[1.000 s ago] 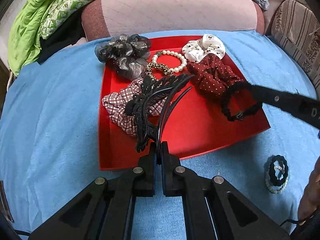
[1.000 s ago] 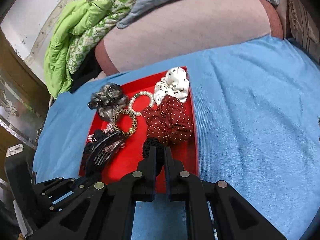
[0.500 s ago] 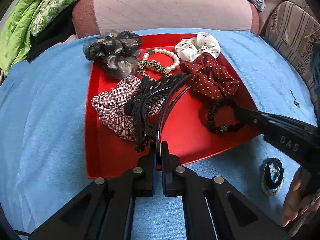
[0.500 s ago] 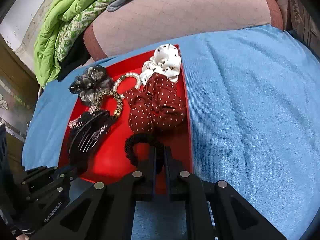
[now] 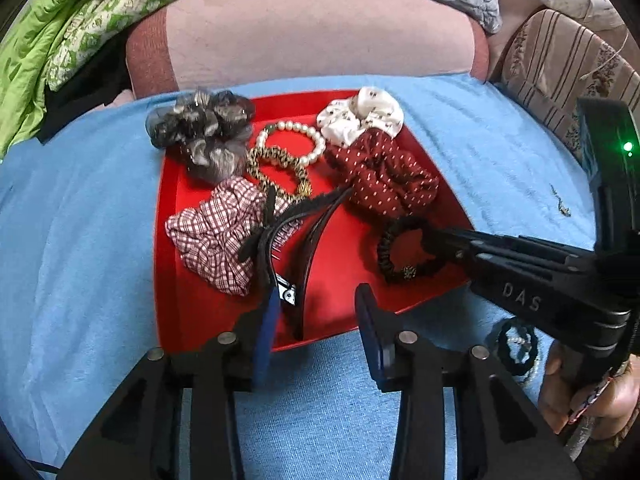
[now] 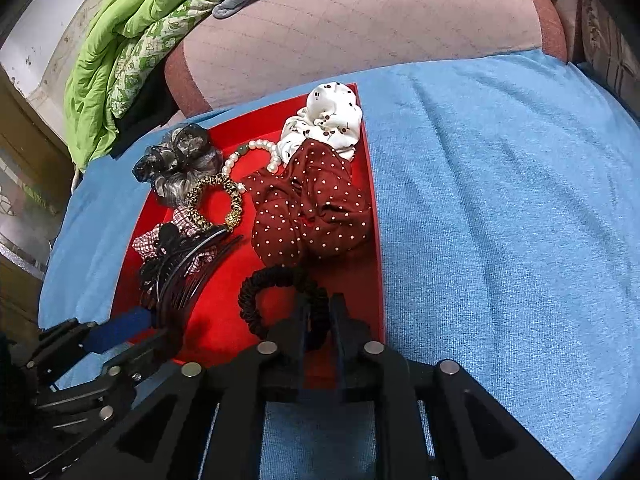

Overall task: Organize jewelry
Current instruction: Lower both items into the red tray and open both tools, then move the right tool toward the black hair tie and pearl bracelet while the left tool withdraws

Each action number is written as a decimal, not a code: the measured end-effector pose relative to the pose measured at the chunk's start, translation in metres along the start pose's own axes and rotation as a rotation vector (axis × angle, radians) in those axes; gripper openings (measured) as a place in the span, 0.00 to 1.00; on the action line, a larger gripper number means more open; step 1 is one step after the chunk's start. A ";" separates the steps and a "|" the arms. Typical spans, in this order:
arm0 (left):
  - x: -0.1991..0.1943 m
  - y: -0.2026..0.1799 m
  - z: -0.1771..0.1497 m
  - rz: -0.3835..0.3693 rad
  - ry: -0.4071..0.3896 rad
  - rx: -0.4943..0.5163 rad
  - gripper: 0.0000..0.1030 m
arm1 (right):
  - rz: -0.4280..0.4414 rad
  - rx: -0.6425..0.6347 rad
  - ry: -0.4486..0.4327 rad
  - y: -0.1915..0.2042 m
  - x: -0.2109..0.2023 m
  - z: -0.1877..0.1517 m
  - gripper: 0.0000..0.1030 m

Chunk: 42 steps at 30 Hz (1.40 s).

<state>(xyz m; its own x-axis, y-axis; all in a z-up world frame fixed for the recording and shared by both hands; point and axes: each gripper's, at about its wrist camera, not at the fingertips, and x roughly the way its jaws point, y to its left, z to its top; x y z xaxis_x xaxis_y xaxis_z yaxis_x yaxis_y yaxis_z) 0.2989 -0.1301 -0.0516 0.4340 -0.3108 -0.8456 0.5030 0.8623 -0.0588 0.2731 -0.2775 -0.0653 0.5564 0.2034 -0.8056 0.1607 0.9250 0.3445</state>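
Note:
A red tray [image 5: 332,268] [image 6: 224,316] on a blue cloth holds several scrunchies, a pearl bracelet [image 5: 298,138] and a gold bead bracelet [image 5: 276,168]. My left gripper [image 5: 316,312] is open at the tray's near edge; the black claw hair clip [image 5: 296,248] [image 6: 180,268] lies in the tray between its fingers, leaning on the plaid scrunchie [image 5: 216,236]. My right gripper [image 6: 318,312] is shut on a black coil hair tie [image 6: 280,296] [image 5: 404,248] resting on the tray floor near the dotted maroon scrunchie [image 6: 308,208].
A black and pearl bracelet pair [image 5: 516,346] lies on the blue cloth [image 6: 500,200] right of the tray. A pink cushion [image 5: 320,40], green bedding [image 5: 52,32] and a striped pillow [image 5: 572,64] lie behind.
My left gripper opened and let the claw clip drop into the tray. My right gripper lowered the black hair tie onto the tray floor, still shut on it.

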 end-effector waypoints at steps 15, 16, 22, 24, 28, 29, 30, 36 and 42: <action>-0.099 0.010 -0.020 0.054 -0.145 -0.078 0.46 | 0.015 -0.053 -0.151 0.007 -0.087 0.003 0.39; -0.103 0.010 -0.024 0.052 -0.148 -0.082 0.46 | 0.014 -0.051 -0.162 0.003 -0.096 0.001 0.41; -0.105 -0.006 -0.049 0.025 -0.113 -0.068 0.47 | -0.021 -0.005 -0.196 -0.037 -0.140 -0.023 0.46; -0.098 -0.017 -0.056 0.009 -0.087 -0.059 0.47 | -0.039 0.016 -0.174 -0.054 -0.142 -0.036 0.46; -0.081 -0.039 -0.068 -0.025 -0.044 -0.036 0.47 | -0.021 0.059 -0.100 -0.077 -0.130 -0.061 0.46; -0.076 -0.044 -0.070 -0.031 -0.035 -0.031 0.47 | -0.003 0.064 -0.078 -0.080 -0.125 -0.066 0.46; -0.071 -0.049 -0.073 -0.035 -0.026 -0.026 0.47 | 0.011 0.066 -0.055 -0.082 -0.119 -0.070 0.46; -0.050 -0.063 -0.079 -0.034 0.014 -0.008 0.47 | 0.030 0.052 0.001 -0.077 -0.085 -0.077 0.44; -0.038 -0.061 -0.077 -0.029 0.028 -0.016 0.47 | -0.096 -0.048 0.039 -0.059 -0.054 -0.079 0.16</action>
<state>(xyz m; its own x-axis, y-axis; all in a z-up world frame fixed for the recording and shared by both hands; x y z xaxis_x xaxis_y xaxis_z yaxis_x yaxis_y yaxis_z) 0.1942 -0.1406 -0.0569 0.3987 -0.3245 -0.8578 0.5030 0.8595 -0.0913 0.1689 -0.3177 -0.0800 0.5076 0.1243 -0.8526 0.1718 0.9551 0.2415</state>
